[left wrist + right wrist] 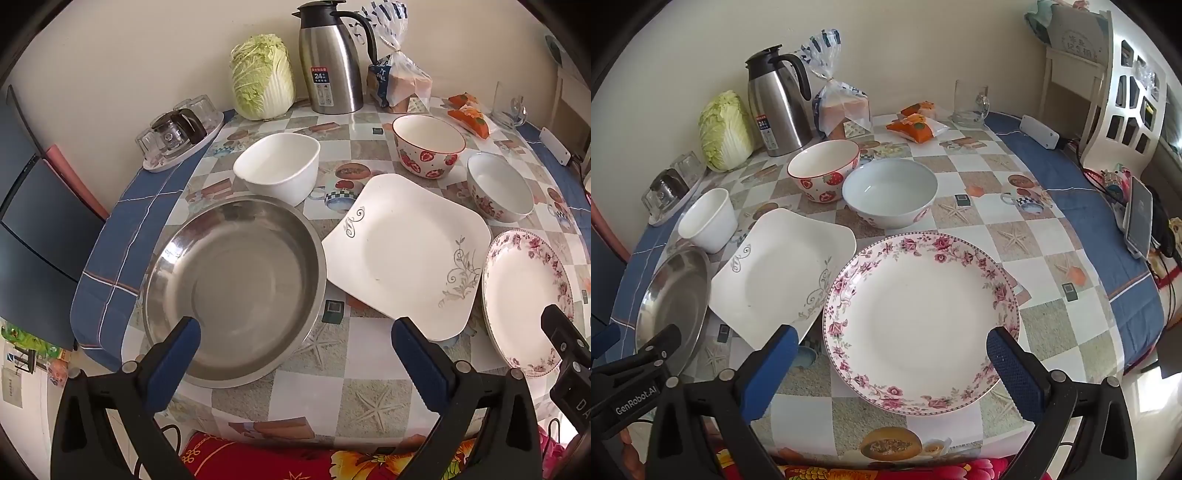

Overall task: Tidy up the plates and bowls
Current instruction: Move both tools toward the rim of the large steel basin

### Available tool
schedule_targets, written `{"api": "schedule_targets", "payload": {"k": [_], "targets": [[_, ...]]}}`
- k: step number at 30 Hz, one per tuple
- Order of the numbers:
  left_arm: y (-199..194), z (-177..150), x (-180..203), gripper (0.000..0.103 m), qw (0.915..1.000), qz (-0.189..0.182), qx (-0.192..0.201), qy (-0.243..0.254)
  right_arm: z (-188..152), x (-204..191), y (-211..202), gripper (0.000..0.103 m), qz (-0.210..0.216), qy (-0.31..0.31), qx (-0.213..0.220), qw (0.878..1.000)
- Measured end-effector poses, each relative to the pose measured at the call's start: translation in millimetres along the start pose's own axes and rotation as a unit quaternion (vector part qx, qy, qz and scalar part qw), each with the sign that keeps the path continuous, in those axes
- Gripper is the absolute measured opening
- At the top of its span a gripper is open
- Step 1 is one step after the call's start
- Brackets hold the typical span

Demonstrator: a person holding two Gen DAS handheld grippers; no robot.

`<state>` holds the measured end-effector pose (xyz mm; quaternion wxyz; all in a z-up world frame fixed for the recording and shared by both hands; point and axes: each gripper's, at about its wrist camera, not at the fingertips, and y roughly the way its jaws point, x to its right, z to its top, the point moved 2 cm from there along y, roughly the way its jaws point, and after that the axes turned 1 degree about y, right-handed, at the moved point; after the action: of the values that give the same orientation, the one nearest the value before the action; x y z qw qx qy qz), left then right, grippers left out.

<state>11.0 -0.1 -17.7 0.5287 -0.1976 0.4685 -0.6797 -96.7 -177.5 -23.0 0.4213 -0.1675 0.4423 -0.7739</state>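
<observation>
The left gripper (295,334) and right gripper (892,343) are held wide apart and empty above the table's near edge; nothing is stacked yet. The floral plate (919,317) lies beneath the right gripper, beside the square plate (779,273), so a rim grasp is likely called for first.

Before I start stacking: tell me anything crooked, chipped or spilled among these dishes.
No chips or spills show. The square plate lies skewed, one corner running under the floral plate rim. The other dishes sit upright and empty.
</observation>
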Motion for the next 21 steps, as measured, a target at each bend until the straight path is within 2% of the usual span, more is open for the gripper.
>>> {"api": "schedule_targets", "payload": {"k": [21], "targets": [[-0.4,0.6,0.5,0.103,1.0,0.001,0.001,0.0,-1.6,0.4,1.7,0.103,-0.002,-0.001,-0.004,1.0]]}}
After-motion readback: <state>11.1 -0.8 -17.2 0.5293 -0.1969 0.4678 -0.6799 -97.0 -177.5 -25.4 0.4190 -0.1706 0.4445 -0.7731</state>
